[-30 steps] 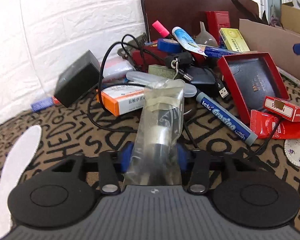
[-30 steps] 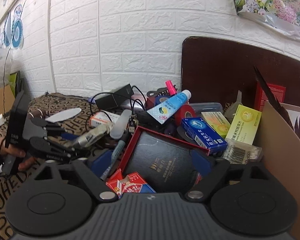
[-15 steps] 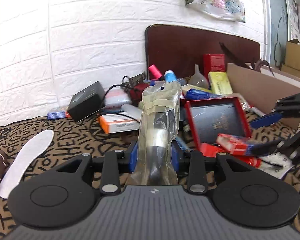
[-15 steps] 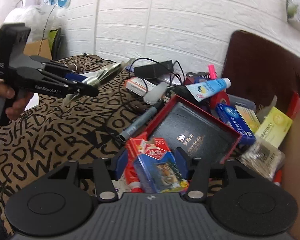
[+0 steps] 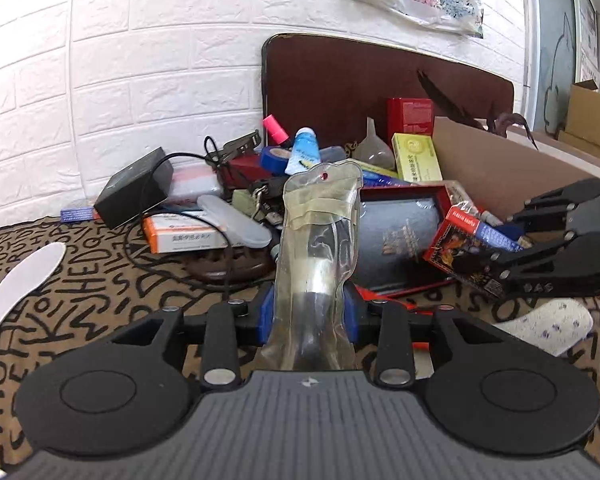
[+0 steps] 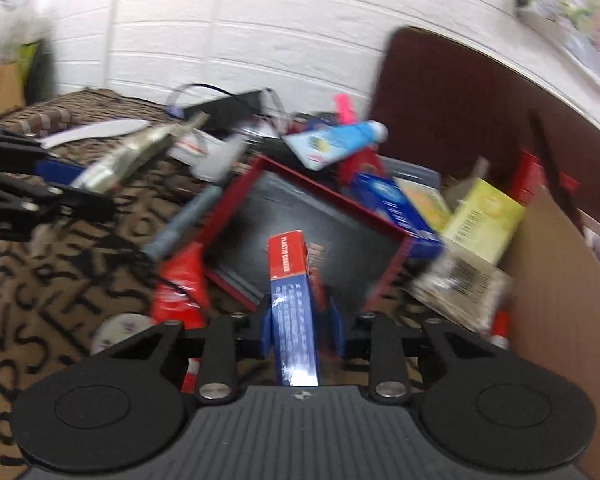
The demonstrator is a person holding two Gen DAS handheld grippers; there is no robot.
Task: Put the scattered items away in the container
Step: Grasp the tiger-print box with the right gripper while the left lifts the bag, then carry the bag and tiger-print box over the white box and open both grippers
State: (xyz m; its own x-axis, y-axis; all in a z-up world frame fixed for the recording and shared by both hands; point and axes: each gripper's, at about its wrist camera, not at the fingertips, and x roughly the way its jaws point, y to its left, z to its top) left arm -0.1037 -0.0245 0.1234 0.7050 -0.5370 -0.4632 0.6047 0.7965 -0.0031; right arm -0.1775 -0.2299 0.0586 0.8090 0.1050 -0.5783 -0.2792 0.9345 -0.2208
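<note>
My left gripper (image 5: 308, 312) is shut on a clear plastic pouch (image 5: 318, 240) with a dark metal part inside, held upright above the patterned cloth. My right gripper (image 6: 302, 320) is shut on a red and blue card box (image 6: 292, 280), lifted above the red-rimmed black tray (image 6: 300, 220). The card box also shows in the left wrist view (image 5: 466, 248), and the pouch in the right wrist view (image 6: 128, 156). The cardboard box container (image 5: 500, 168) stands at the right, its wall also in the right wrist view (image 6: 556, 320).
A pile lies against the brick wall: black adapter (image 5: 136, 188) with cable, orange-white box (image 5: 184, 232), blue tube (image 5: 304, 156), yellow-green box (image 5: 414, 156), red packet (image 6: 180, 280), marker (image 6: 180, 224). White insoles (image 5: 16, 284) lie on the cloth. A brown board (image 5: 360, 88) leans behind.
My right gripper has lifted the card box off the cloth and turned it on edge, moving fast. My left gripper has kept the pouch and shifted slightly.
</note>
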